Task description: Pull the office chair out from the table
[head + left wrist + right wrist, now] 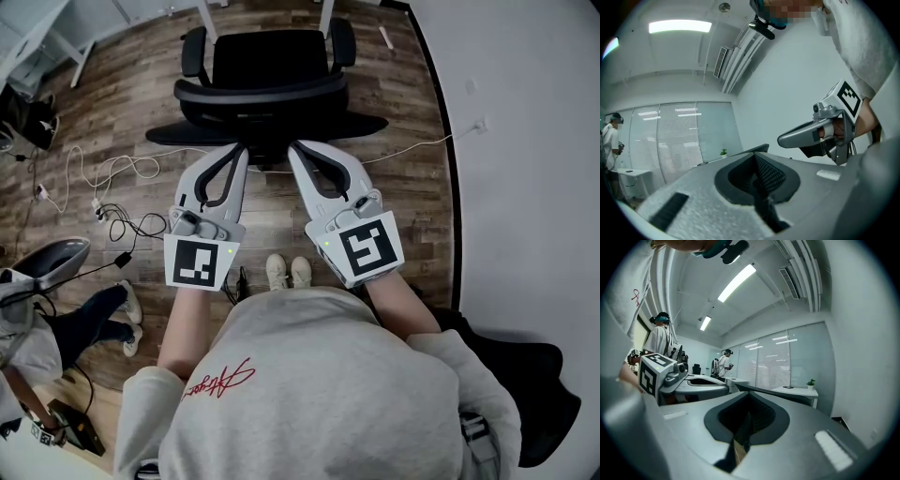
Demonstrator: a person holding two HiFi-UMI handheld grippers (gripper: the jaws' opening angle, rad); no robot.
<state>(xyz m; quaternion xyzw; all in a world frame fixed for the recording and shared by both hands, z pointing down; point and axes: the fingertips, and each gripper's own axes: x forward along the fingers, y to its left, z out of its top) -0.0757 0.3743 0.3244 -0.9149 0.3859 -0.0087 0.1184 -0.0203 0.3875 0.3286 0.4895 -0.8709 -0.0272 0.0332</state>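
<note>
The black office chair [272,66] stands on the wood floor straight ahead, its back turned to me and its mesh backrest [267,117] seen from above. My left gripper [246,150] and right gripper [293,147] are held side by side, level, both shut, with their tips at the backrest's rear edge. Whether they touch it I cannot tell. In the left gripper view the shut left gripper [757,154] frames black mesh [769,174], with the right gripper [811,133] beside it. In the right gripper view the right gripper [749,394] is likewise shut, the left gripper [693,380] alongside.
White table legs [208,14] rise just beyond the chair. Loose cables and a power strip [103,192] lie on the floor at left, where another person's legs [89,319] show. A white wall [525,141] runs along the right. Desks and people [724,363] stand further back.
</note>
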